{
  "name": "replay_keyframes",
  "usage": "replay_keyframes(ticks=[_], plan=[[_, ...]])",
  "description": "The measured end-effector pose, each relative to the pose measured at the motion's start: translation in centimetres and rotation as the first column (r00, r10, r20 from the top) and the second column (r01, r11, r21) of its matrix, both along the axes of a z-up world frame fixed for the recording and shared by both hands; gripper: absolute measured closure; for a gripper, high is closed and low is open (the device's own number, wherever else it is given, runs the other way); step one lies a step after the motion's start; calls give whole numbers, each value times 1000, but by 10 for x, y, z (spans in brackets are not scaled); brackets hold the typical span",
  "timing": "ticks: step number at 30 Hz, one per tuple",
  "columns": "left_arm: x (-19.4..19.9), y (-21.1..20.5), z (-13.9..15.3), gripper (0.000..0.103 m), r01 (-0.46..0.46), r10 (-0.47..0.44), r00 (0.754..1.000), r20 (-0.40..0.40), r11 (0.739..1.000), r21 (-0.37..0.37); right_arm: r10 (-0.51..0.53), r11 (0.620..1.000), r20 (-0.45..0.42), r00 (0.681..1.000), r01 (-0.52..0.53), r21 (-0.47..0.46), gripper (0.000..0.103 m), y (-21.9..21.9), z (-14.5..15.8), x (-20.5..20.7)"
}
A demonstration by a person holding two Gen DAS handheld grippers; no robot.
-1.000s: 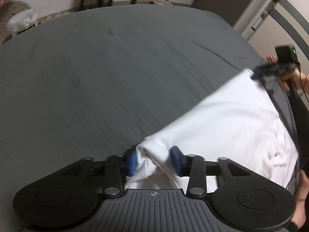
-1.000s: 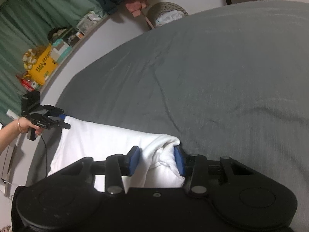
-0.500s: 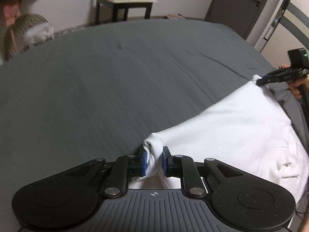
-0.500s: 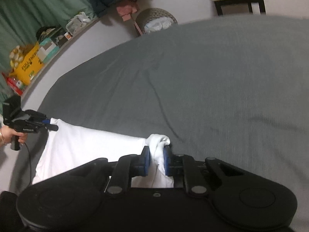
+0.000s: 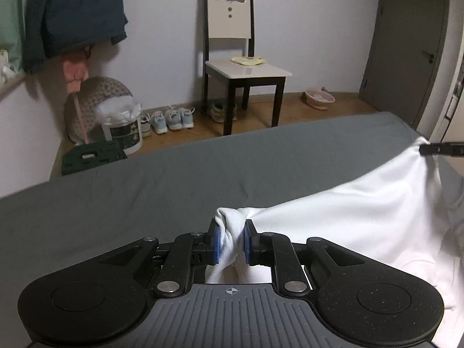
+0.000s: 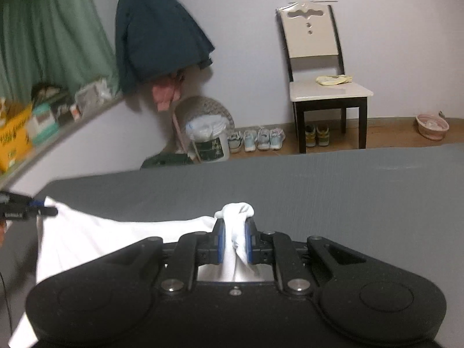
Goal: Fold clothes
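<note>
A white garment point(image 5: 362, 211) is stretched taut above the grey bed point(image 5: 145, 197). My left gripper point(image 5: 231, 242) is shut on one bunched corner of it, low in the left wrist view. The cloth runs to the right, where the tip of my right gripper point(image 5: 440, 148) pinches the other corner. In the right wrist view my right gripper point(image 6: 235, 242) is shut on a bunched corner of the white garment point(image 6: 87, 237). There the cloth stretches left to my left gripper point(image 6: 32, 207) at the frame's edge. The garment's lower part hangs out of sight.
The grey bed point(image 6: 362, 197) spreads ahead of both grippers. Beyond its far edge stand a chair point(image 5: 240, 58), several shoes point(image 5: 168, 119), a bucket point(image 5: 121, 127) and a wicker basket. A dark coat point(image 6: 156, 34) hangs on the wall. A cluttered shelf point(image 6: 43, 121) runs along the left.
Both grippers closed from wide apart onto the garment's corners, then rose and tilted up, lifting the cloth off the bed. The room beyond the bed came into view.
</note>
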State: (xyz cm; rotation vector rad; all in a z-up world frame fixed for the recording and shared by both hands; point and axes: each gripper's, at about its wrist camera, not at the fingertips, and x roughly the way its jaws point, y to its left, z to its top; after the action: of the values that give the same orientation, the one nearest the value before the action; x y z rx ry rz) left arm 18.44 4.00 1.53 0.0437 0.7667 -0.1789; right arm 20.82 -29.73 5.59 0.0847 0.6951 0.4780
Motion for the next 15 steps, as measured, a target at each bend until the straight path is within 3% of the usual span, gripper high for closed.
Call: replay_keyframes(ticks=[3,6,9,15], plan=[[1,9,6,87,-19,19,999,48,1000,7,-9,1000,26,1000,8,23,89,-3,-2,0],[-24,14,3,87,1,2,996,89,999,-43,20,996,56,998,-25,84,89,-20,-4,-22],[-56,17,8,87,65,-54,988,147,995,-75,71,988,105,992,-84,128,89,-38,2,-51],[-128,9,17,87,198,-184,964,193,979,-53,158,977,157,975,-178,121,89,-61,13,-113]])
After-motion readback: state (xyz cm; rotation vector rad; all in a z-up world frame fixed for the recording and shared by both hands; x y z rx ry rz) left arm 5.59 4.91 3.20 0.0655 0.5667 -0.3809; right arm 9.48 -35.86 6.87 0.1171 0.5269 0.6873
